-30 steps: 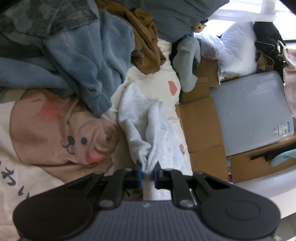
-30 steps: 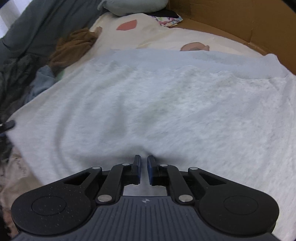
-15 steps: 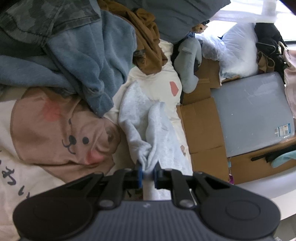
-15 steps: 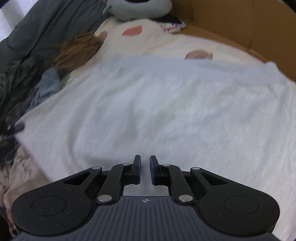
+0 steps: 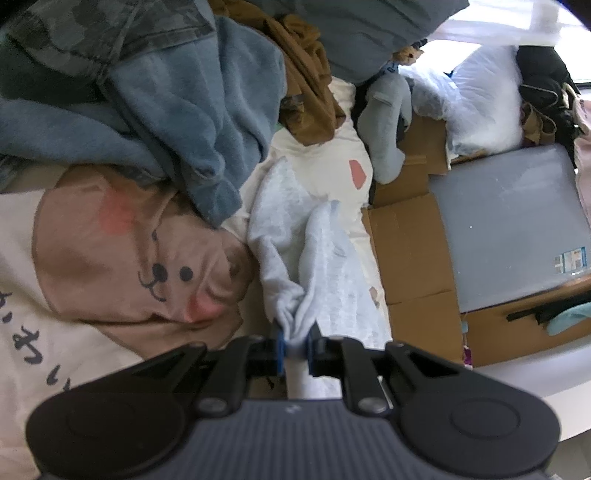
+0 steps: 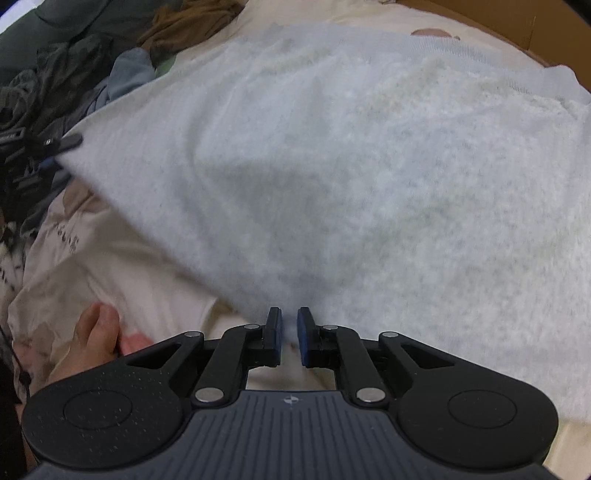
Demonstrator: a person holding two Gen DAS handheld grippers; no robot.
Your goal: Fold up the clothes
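A light grey fleecy garment (image 5: pixel 314 258) lies bunched on the bed in the left wrist view. My left gripper (image 5: pixel 295 343) is shut on a gathered corner of it. In the right wrist view the same garment (image 6: pixel 332 166) spreads out wide and taut. My right gripper (image 6: pixel 290 332) is shut on its near edge, with fabric pinched between the blue pads. The left gripper (image 6: pixel 61 151) shows at the far left of that view, holding the garment's other corner. A person's hand (image 6: pixel 96 339) rests on the sheet by the right gripper.
A cream bedspread with a bear print (image 5: pixel 129 251) covers the bed. Piled at the back are a blue fleece (image 5: pixel 184 110), a camouflage piece (image 5: pixel 110 33) and a brown garment (image 5: pixel 310 74). Flattened cardboard (image 5: pixel 406 251) and a grey panel (image 5: pixel 509 229) lie beside the bed.
My right gripper has moved sideways with the garment's edge, stretching it. Cream sheet and a hand now show at its lower left. The left gripper has stayed put.
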